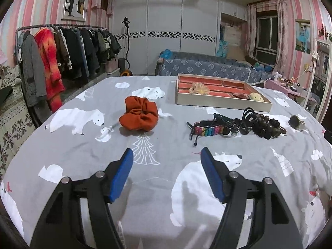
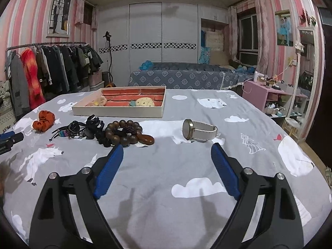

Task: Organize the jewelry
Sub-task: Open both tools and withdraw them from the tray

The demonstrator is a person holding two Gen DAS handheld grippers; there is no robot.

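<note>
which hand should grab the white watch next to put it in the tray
Right. The right gripper is open with the watch just ahead of its fingertips. The left gripper faces the orange scrunchie, with the watch far off to its right.

Empty tool (image 1: 167, 152) before orange scrunchie (image 1: 138, 113)

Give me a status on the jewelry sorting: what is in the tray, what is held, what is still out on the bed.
Done: the tray already holds a few small pieces, including a pale flower-like piece and a yellowish one.
In hand: nothing. The left hand-held gripper and right hand-held gripper are open and empty.
Left: the orange scrunchie, rainbow bracelet, dark hair claw, wooden bead bracelet and white-strap watch lie on the bedspread.
</note>
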